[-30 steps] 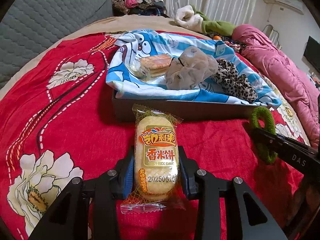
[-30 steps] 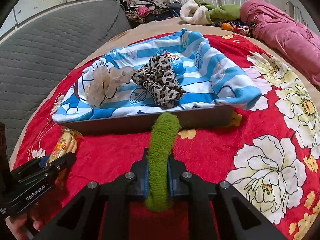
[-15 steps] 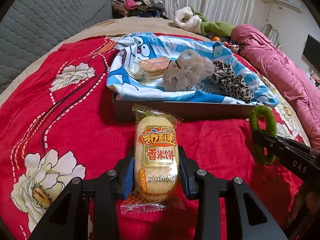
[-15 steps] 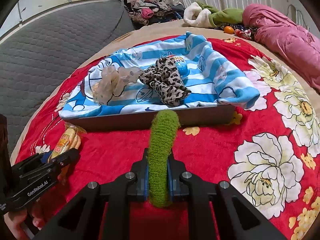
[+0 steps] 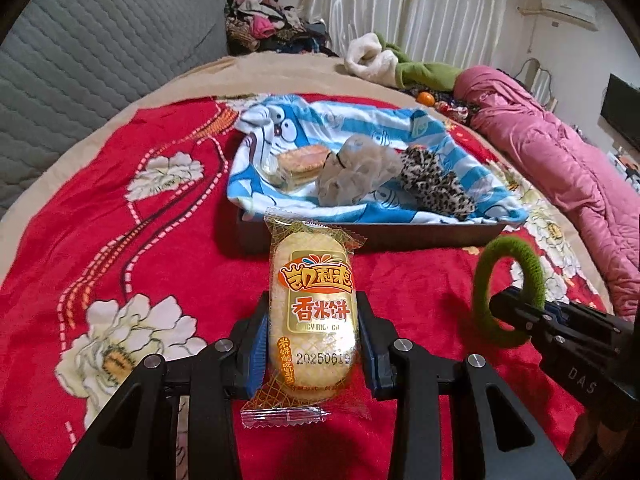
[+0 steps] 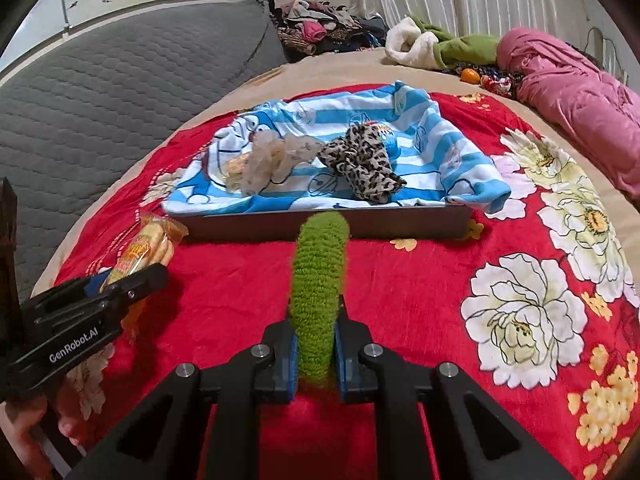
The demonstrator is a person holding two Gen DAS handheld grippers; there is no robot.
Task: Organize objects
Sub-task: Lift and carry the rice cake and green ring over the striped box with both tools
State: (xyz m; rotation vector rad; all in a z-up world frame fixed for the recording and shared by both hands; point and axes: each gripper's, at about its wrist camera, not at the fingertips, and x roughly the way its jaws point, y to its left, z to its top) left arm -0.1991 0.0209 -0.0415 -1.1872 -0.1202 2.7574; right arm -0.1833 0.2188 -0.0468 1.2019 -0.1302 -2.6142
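Observation:
My left gripper [image 5: 312, 344] is shut on a yellow rice cracker packet [image 5: 314, 300], held above the red bedspread short of the tray. It also shows in the right wrist view [image 6: 132, 276] with the packet [image 6: 150, 240]. My right gripper [image 6: 316, 344] is shut on a green fuzzy hair tie [image 6: 318, 280], seen as a ring in the left wrist view [image 5: 506, 288]. A dark tray [image 5: 400, 234] [image 6: 400, 222] lined with a blue striped cloth [image 6: 440, 152] holds a wrapped cake [image 5: 300, 162], a beige scrunchie [image 5: 356, 174] [image 6: 272, 158] and a leopard scrunchie [image 5: 434, 188] [image 6: 366, 164].
A red floral bedspread [image 6: 440, 280] covers the bed. A grey quilted headboard [image 6: 100, 100] stands at the left. A pink quilt [image 5: 560, 160] lies at the right. Clothes [image 6: 320, 32] and a green-white garment [image 6: 440, 44] lie at the far end.
Both grippers have pulled back and up a little from the tray, each still holding its object. The tray and its contents look farther away.

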